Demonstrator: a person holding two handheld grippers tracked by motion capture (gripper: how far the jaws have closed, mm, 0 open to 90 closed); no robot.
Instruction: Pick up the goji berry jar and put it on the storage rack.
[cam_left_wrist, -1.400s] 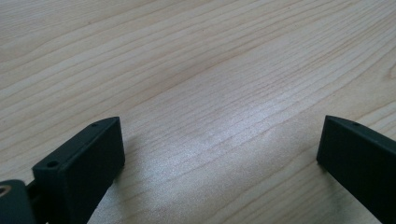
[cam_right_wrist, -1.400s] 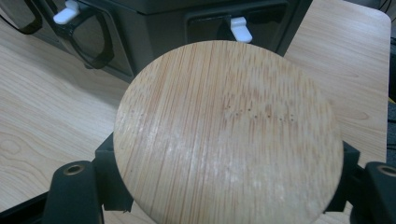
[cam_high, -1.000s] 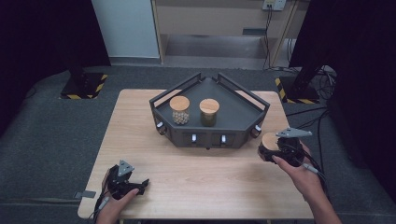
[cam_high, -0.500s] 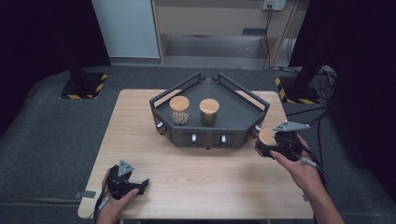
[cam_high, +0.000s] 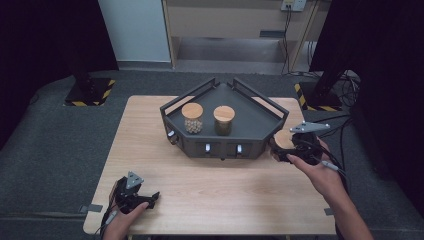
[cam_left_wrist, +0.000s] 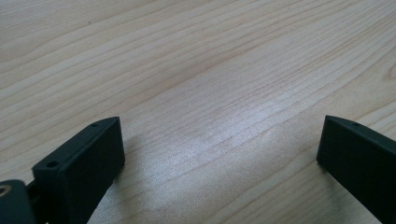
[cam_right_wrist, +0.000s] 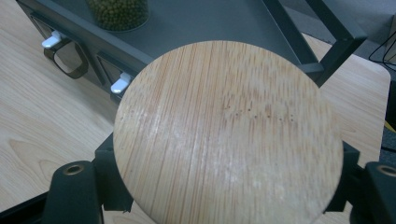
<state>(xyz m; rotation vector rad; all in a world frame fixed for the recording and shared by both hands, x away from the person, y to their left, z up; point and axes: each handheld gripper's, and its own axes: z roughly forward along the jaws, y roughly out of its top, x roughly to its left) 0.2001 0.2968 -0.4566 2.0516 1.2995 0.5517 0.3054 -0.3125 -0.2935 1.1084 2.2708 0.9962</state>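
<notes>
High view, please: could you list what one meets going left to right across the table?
Left claw → jar of pale beads → jar of dark contents → wooden-lidded jar in the right claw.

My table (cam_left_wrist: 196, 70) is pale wood, its smooth grain faintly sheened. The round lid (cam_right_wrist: 229, 135) I hold looks like bamboo, matt and finely striped. My black gripper pads (cam_left_wrist: 84, 163) look like matt plastic. The dark tray (cam_high: 260, 117) seems matt-painted metal.

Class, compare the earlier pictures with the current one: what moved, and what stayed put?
The right gripper, shut on a wooden-lidded jar, rose and moved toward the dark tray. The left gripper stayed open on the table; both jars in the tray kept their places.
</notes>
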